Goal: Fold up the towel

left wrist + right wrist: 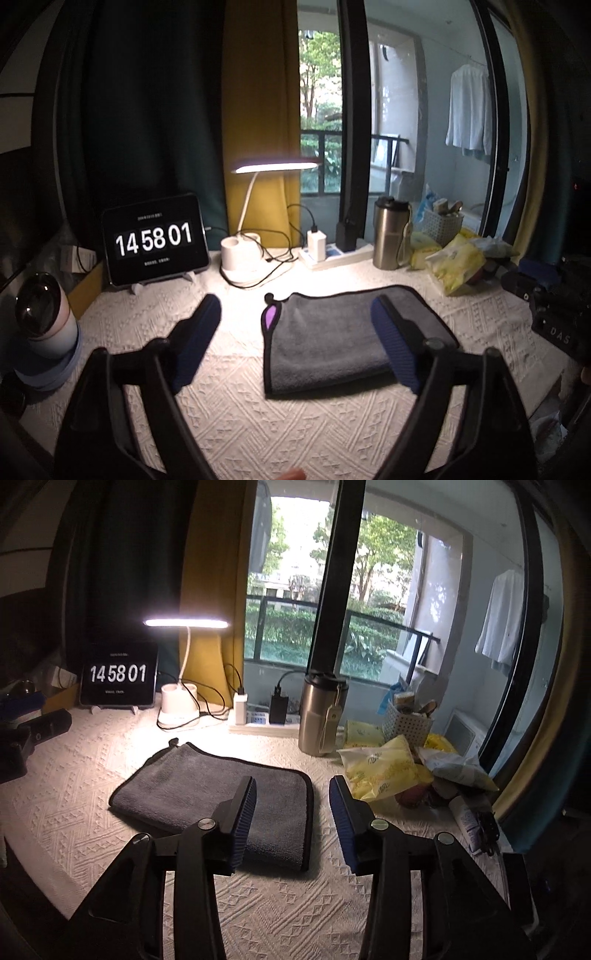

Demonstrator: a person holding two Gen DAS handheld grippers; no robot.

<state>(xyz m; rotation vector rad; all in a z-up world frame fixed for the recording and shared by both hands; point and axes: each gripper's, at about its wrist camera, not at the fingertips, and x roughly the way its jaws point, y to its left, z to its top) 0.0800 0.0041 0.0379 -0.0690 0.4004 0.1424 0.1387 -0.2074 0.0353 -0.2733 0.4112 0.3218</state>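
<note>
Left claw [295,332], wide and empty, straddles the towel's left edge; right claw [291,819], narrower, empty, flanks the right edge. Folded towel [207,790] lies crosswise on the bench [295,915].

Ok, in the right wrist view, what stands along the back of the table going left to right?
Tablet clock → desk lamp base → white charger → black charger → steel tumbler → white basket.
</note>
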